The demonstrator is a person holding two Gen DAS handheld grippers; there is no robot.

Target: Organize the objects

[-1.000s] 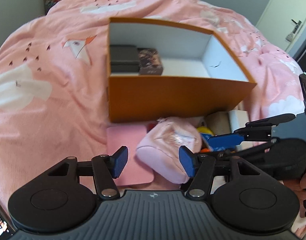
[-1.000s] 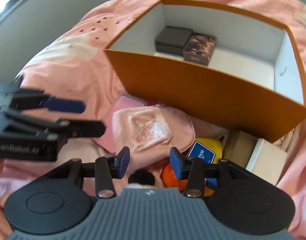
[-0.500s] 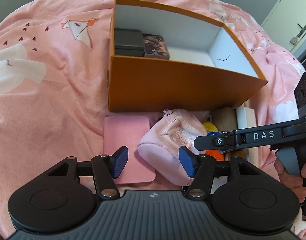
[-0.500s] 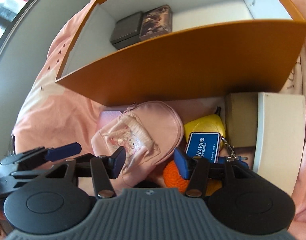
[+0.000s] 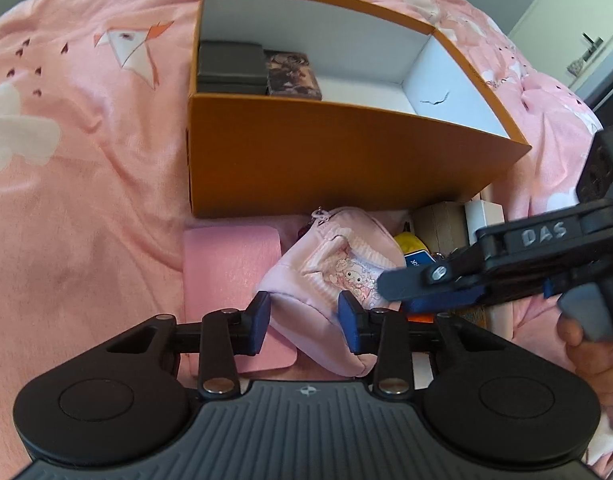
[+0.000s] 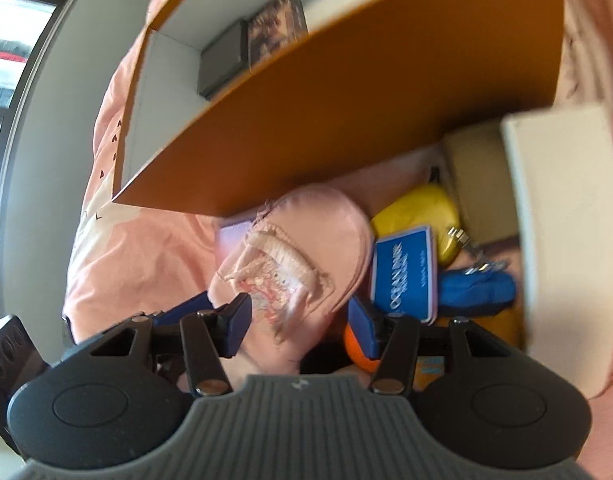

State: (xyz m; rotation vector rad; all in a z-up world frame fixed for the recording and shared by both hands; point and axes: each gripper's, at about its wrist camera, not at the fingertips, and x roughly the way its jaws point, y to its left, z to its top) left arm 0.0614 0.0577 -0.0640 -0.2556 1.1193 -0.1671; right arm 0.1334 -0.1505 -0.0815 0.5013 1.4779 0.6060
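Since a moment ago your left gripper (image 5: 305, 322) has dropped closer over the pink pouch (image 5: 330, 280), and its jaws have just been closing until both blue pads now press the pouch's near end. Your right gripper (image 6: 300, 326) has rolled hard, so the box tilts across its view; its jaws have opened a little and stand apart, straddling the same pouch without squeezing it.

You have one orange box (image 5: 326, 168), stiff card with a white inside, resting on the pink printed bedspread (image 5: 86, 180). In its far left corner sit two small boxes side by side: one plain black (image 5: 230, 66), one with a dark printed picture (image 5: 293, 74).

In front of the box lies the single pouch, soft padded fabric with a cartoon print and a zip. Just left of it is one flat pink rectangle (image 5: 230, 276) with rounded corners. To its right you see one blue tag (image 6: 404, 276) with white lettering, one smooth yellow rounded thing (image 6: 420, 210), one orange ball (image 6: 356, 350), one blue pouch (image 6: 474, 290) and two pale boxes (image 6: 554, 220).
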